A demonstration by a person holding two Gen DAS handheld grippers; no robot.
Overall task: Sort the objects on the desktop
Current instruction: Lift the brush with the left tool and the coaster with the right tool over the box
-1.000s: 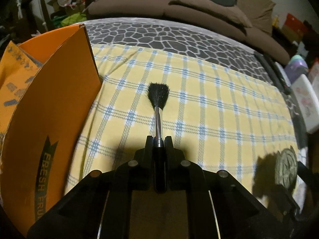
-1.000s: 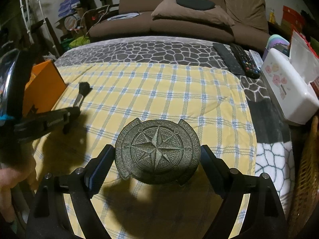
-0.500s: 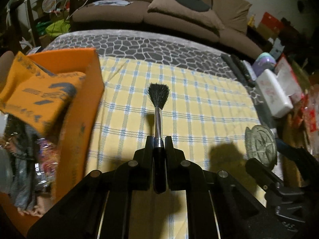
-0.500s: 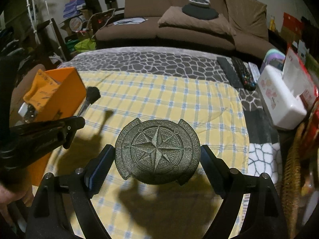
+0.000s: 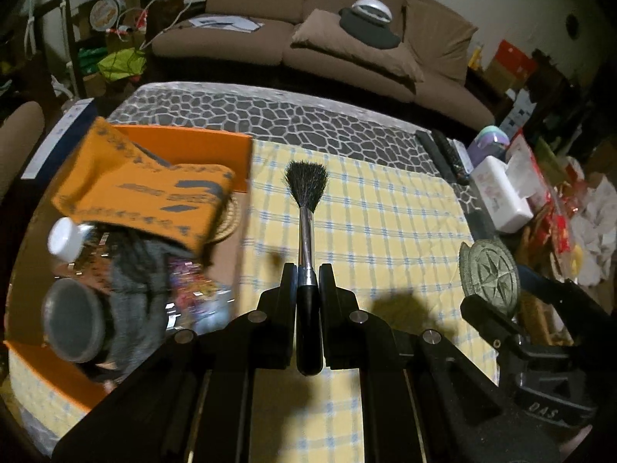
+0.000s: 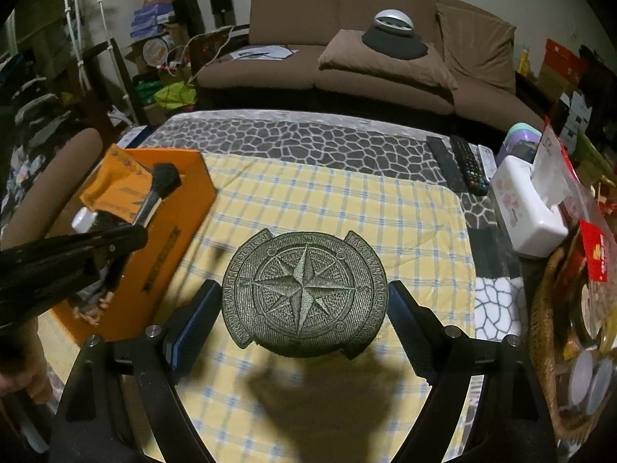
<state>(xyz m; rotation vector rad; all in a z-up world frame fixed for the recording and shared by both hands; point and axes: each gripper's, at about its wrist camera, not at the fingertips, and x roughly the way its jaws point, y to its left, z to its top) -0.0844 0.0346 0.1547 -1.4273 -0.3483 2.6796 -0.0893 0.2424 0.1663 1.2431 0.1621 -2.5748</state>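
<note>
My left gripper (image 5: 307,270) is shut on a small brush (image 5: 306,208) with a black handle, metal ferrule and dark bristles, held above the yellow checked cloth (image 5: 385,208). The right wrist view shows the same brush (image 6: 160,189) over the orange box (image 6: 173,231), with the left gripper (image 6: 127,231) at the left edge. My right gripper (image 6: 304,301) is shut on a round grey-green compass-rose disc (image 6: 304,289), its pads against both sides, lifted over the cloth (image 6: 327,200). In the left wrist view the disc (image 5: 489,274) hangs at the right.
The open orange box (image 5: 181,142) at the left holds an orange bag, a white-capped bottle (image 5: 65,239) and other items. Two remotes (image 6: 466,166), a white tissue box (image 6: 528,208) and a wicker basket (image 6: 547,308) line the right side. A brown sofa (image 6: 347,61) stands behind the table.
Both grippers have risen with their loads, so the table looks farther away. The left gripper with the brush has drawn nearer the orange box, whose inside now shows.
</note>
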